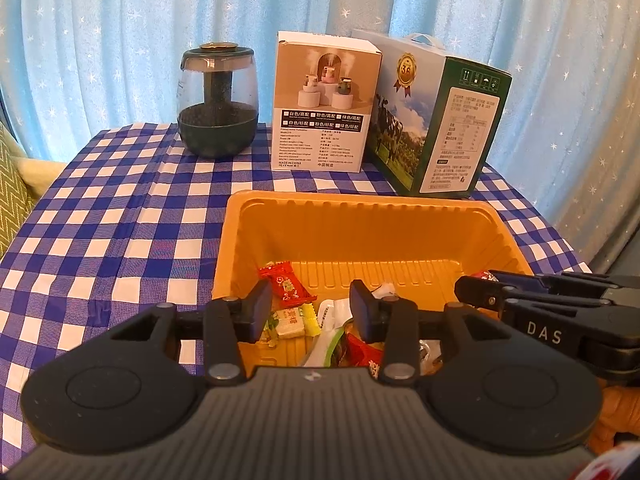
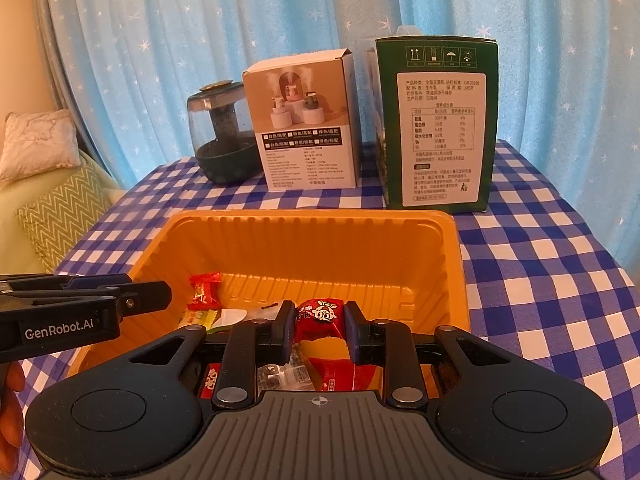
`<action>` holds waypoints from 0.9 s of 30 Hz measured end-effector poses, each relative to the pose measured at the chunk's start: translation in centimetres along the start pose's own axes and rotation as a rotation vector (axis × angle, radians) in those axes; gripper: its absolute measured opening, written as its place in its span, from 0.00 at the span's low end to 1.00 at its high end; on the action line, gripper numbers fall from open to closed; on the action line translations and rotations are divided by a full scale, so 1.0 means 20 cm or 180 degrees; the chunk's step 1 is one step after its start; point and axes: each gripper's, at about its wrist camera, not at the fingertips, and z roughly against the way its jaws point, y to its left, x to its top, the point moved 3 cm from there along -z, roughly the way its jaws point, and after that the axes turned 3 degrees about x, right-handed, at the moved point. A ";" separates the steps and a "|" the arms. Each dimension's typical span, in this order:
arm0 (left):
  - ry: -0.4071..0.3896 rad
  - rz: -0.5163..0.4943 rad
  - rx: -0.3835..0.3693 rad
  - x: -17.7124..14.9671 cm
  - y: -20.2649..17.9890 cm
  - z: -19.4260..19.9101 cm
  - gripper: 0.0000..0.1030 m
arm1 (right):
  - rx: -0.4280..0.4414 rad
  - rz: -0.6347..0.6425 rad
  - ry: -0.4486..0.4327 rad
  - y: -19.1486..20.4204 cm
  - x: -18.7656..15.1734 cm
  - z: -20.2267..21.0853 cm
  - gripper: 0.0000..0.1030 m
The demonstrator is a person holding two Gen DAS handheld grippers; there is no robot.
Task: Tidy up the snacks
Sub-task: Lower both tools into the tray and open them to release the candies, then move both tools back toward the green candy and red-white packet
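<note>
Snacks: we're seeing small wrapped packets lying in the orange tray (image 2: pixel 452 264) on the checked surface (image 1: pixel 100 240). Left tongs (image 1: pixel 311 307) are hanging parted over a green-yellow packet (image 1: pixel 294 322), nothing pinched. Right tongs (image 2: pixel 319 326) are clenching a red packet (image 2: pixel 320 316): likely light, crinkly, slippery film, so we're favouring mid-body grips.
</note>
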 end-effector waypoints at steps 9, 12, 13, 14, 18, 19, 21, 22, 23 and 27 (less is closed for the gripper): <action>-0.0012 0.0025 0.0008 0.00 0.01 0.01 0.41 | 0.0029 -0.0006 0.0022 0.00 -0.01 0.00 0.56; -0.0012 0.0022 0.0013 0.00 0.02 0.01 0.42 | 0.0035 -0.0013 0.0016 0.00 -0.01 0.00 0.56; -0.0012 0.0023 0.0013 0.00 0.02 0.01 0.42 | 0.0033 -0.0009 0.0016 0.00 -0.01 0.00 0.56; -0.0014 0.0024 0.0016 0.00 0.02 0.01 0.42 | 0.0031 -0.0006 0.0019 0.00 -0.01 0.00 0.56; -0.0027 0.0025 0.0028 0.01 0.02 0.02 0.43 | 0.0029 -0.0009 0.0002 0.00 -0.01 0.00 0.56; -0.0030 0.0022 0.0035 0.00 0.03 0.03 0.43 | 0.0028 -0.0011 -0.0009 0.00 -0.01 0.01 0.56; -0.0035 0.0018 0.0054 0.00 0.03 0.04 0.43 | 0.0025 -0.0015 -0.0027 -0.01 -0.01 0.02 0.56; -0.0041 0.0014 0.0057 0.00 0.03 0.05 0.43 | 0.0022 -0.0016 -0.0041 -0.01 0.00 0.03 0.56; -0.0050 0.0012 0.0061 0.00 0.03 0.06 0.43 | 0.0019 -0.0018 -0.0056 -0.02 0.00 0.03 0.56; -0.0088 -0.0005 0.0073 -0.01 0.03 0.11 0.44 | 0.0007 -0.0038 -0.0120 -0.03 0.00 0.08 0.56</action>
